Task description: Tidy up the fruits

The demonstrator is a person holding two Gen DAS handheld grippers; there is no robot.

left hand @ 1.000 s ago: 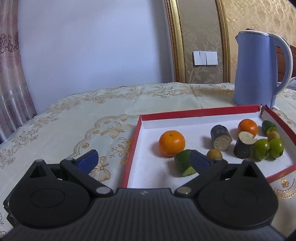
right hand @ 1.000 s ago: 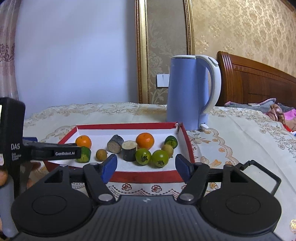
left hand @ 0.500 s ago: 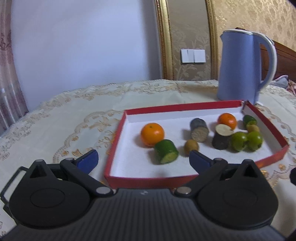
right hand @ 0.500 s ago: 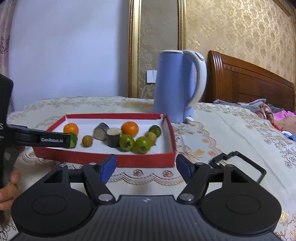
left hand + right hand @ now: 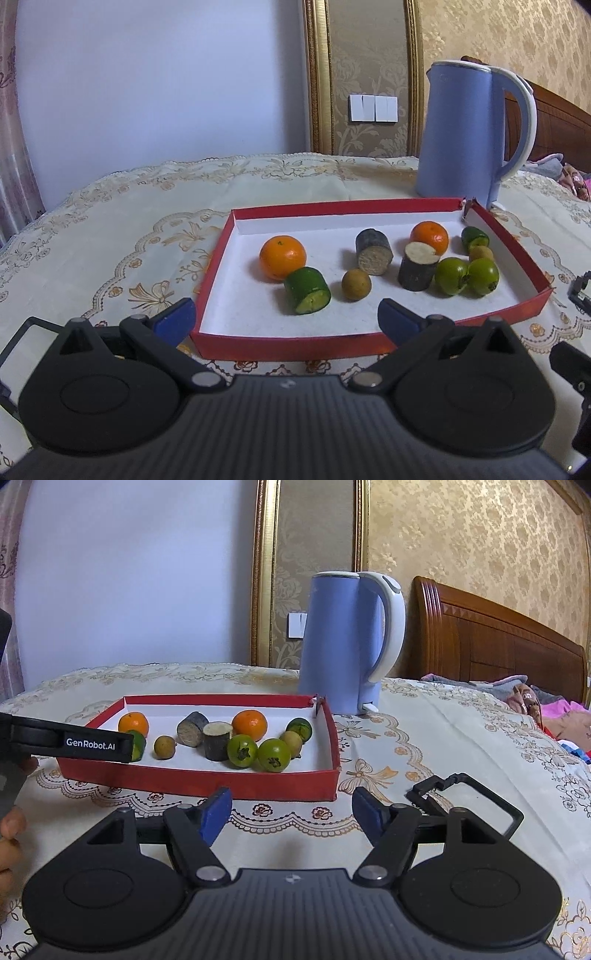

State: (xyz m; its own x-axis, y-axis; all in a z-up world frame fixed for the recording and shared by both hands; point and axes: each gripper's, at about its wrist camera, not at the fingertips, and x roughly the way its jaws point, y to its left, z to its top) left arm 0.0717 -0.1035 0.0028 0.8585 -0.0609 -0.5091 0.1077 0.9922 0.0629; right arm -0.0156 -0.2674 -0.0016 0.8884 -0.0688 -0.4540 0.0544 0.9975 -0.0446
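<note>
1. The left gripper is hovering just short of the near wall of the red tray, its blue fingers spread wide apart and gripping nothing.
2. The right gripper is hanging over the embroidered tablecloth, near the tray's near right corner, fingers likewise apart and empty.
3. Inside the tray, a green cucumber chunk is lying on its side, its long axis running near to far and its cut face pointing toward the near side.
4. A small brown longan is sitting just right of it.
5. A dark sugarcane stub is standing upright, with two green fruits touching each other at its right.
6. Farther back, an orange is resting on the left.
7. A blue kettle is standing beyond the tray's far right corner.
</note>
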